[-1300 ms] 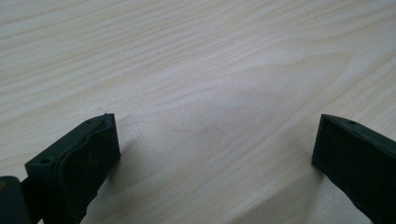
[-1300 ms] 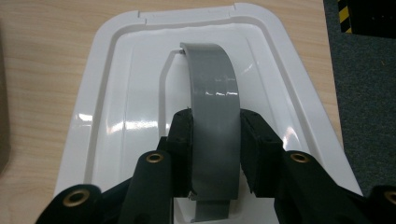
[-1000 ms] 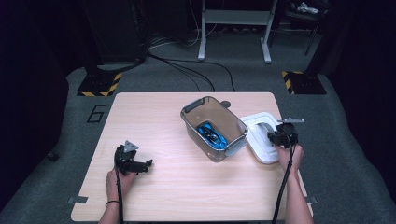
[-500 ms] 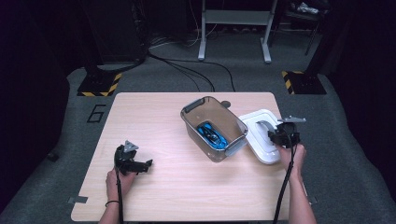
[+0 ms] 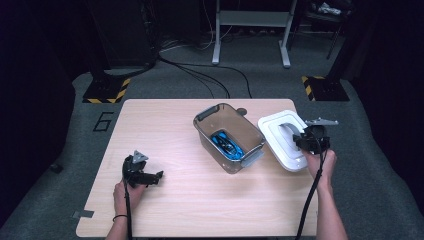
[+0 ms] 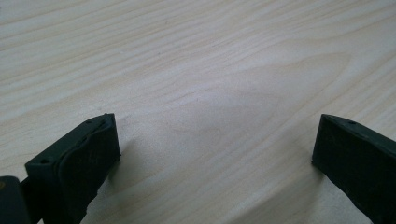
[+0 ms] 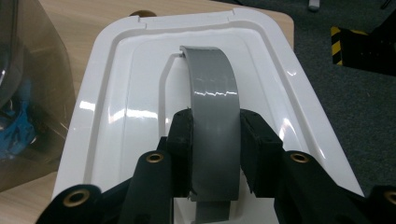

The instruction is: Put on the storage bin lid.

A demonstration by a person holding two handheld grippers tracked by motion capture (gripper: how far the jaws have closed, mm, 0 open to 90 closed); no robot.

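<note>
Right gripper view shows the right claw [image 7: 215,154] pinching the grey handle [image 7: 214,100] of the white lid [image 7: 116,74]; the lid's long axis runs straight ahead from the claw, tilted off the tabletop [image 5: 165,130]. Left claw [image 6: 215,158] rests spread, well apart.

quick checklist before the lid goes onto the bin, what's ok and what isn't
1. Right gripper clamped on the lid's grey handle: ok.
2. Handle centred between the pads: ok.
3. White lid clear of the table: cannot tell.
4. Clear bin open on top: ok.
5. Blue item sits below the rim: ok.
6. Left gripper open, resting away from the bin: ok.
</note>
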